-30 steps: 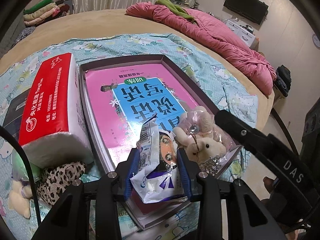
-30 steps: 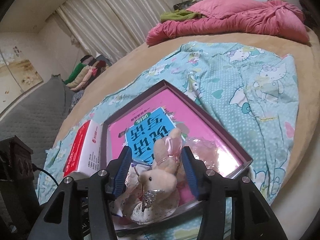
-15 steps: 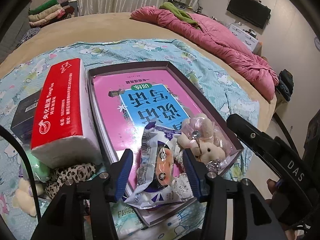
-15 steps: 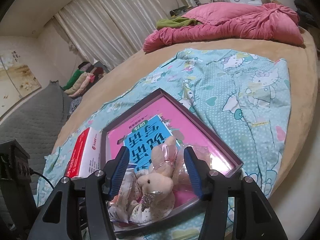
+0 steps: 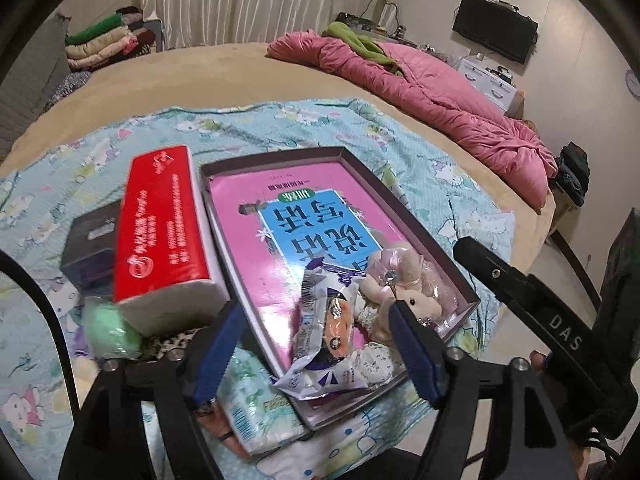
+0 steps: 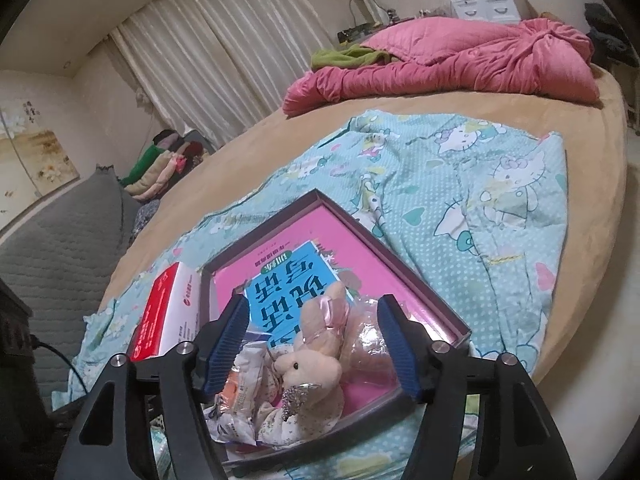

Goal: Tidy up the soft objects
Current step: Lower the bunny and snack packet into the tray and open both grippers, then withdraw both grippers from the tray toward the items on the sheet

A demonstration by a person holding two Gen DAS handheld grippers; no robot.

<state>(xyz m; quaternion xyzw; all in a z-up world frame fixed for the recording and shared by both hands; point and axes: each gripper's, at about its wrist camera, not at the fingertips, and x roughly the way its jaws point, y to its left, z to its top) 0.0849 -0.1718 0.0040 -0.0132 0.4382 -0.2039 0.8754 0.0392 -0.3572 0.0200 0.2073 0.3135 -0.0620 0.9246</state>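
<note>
Bedroom with a big round bed; on its blue sheet (image 5: 360,128) lies a shallow tray (image 5: 460,280). At the tray's 5 o'clock corner sit the snack bag (image 5: 328,320) and the plush rabbit (image 6: 308,364), touching each other. My left gripper (image 5: 316,356) is opening around the bag, pads clear of it; my right gripper (image 6: 312,348) is opening around the rabbit, holding nothing. I think both are released, so I should lift straight away without catching the bag's crinkled edge. The tissue pack (image 5: 164,224) waits at 9 o'clock of the tray.
</note>
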